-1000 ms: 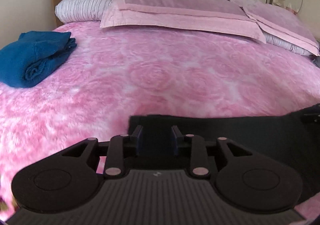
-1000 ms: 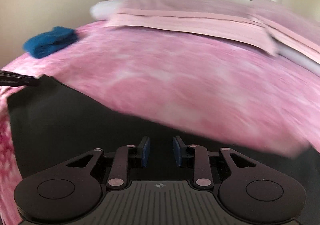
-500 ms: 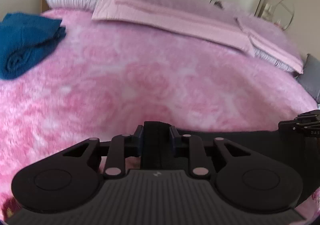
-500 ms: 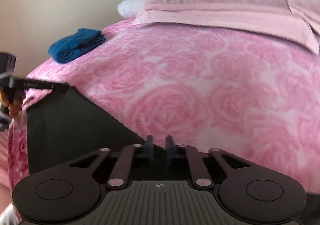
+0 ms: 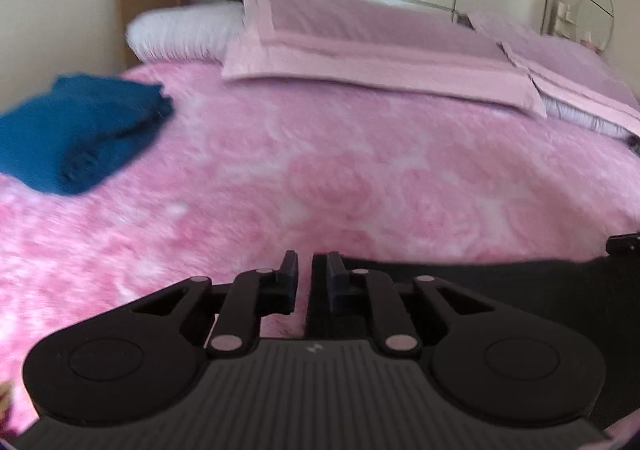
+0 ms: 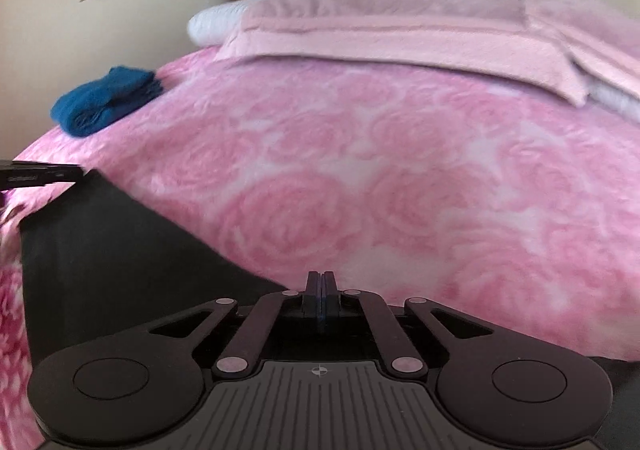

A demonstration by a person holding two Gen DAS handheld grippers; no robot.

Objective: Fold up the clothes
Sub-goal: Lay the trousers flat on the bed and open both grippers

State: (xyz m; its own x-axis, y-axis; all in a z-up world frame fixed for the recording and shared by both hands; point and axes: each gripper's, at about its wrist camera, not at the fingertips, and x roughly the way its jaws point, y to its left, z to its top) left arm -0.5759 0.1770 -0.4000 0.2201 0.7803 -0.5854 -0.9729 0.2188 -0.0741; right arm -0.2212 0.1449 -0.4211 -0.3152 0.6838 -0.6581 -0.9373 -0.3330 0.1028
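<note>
I see the black garment (image 6: 120,250) spread low across the pink bedspread (image 6: 400,190), filling the lower left of the right wrist view. It looks thin, limp and light, so I judge corners the best hold. My right gripper (image 6: 321,290) is pressed together on its near edge; my left gripper (image 5: 304,278) is closing, cloth edge between the jaws, not visibly pinched. A folded blue towel (image 5: 76,134) sits upper left.

I see a black garment (image 6: 120,250) spread flat on the near edge of the pink bedcover. A folded blue garment (image 5: 76,138) lies well apart from it, toward the far left.
</note>
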